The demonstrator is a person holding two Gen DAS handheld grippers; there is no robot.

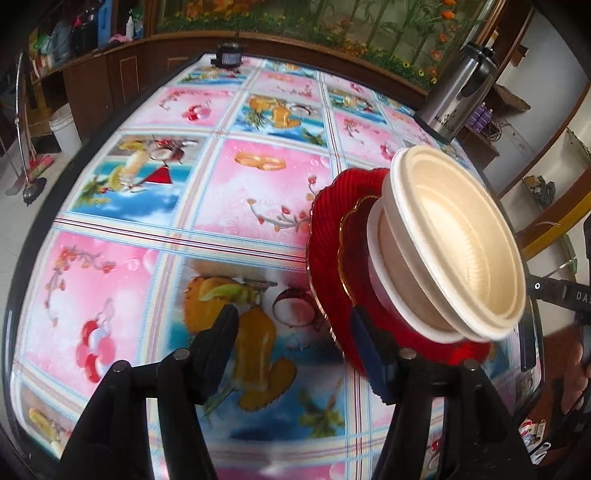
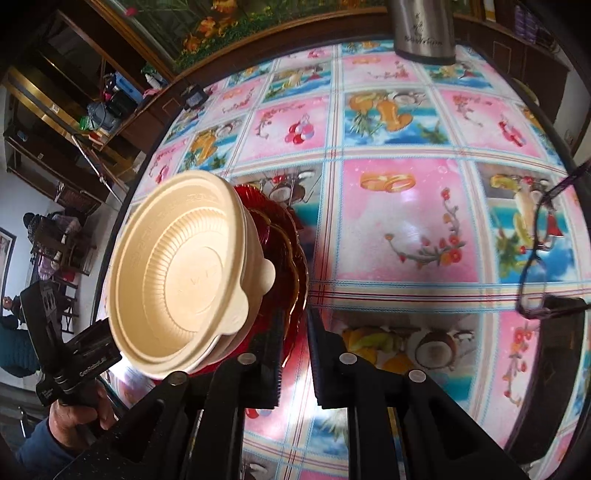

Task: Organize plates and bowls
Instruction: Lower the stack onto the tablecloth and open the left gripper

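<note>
Nested cream bowls (image 1: 465, 236) (image 2: 184, 266) sit on stacked red plates (image 1: 325, 236) (image 2: 293, 243), the upper plate gold-rimmed, on the fruit-print tablecloth (image 1: 166, 240). My left gripper (image 1: 293, 314) is open, its jaws wide apart over bare cloth. Its right finger (image 1: 364, 343) lies against the near rim of the big red plate. In the right wrist view my right gripper (image 2: 294, 325) is nearly closed, with the red plate's rim between its fingertips at the stack's right side. The left hand-held gripper (image 2: 77, 354) shows beyond the bowls, held by a hand (image 2: 74, 417).
A steel thermos (image 1: 458, 92) (image 2: 424, 33) stands at the far side of the table. Eyeglasses (image 2: 535, 258) lie on the cloth right of my right gripper. A small black object (image 1: 229, 55) sits at the far edge. Wooden cabinets ring the table.
</note>
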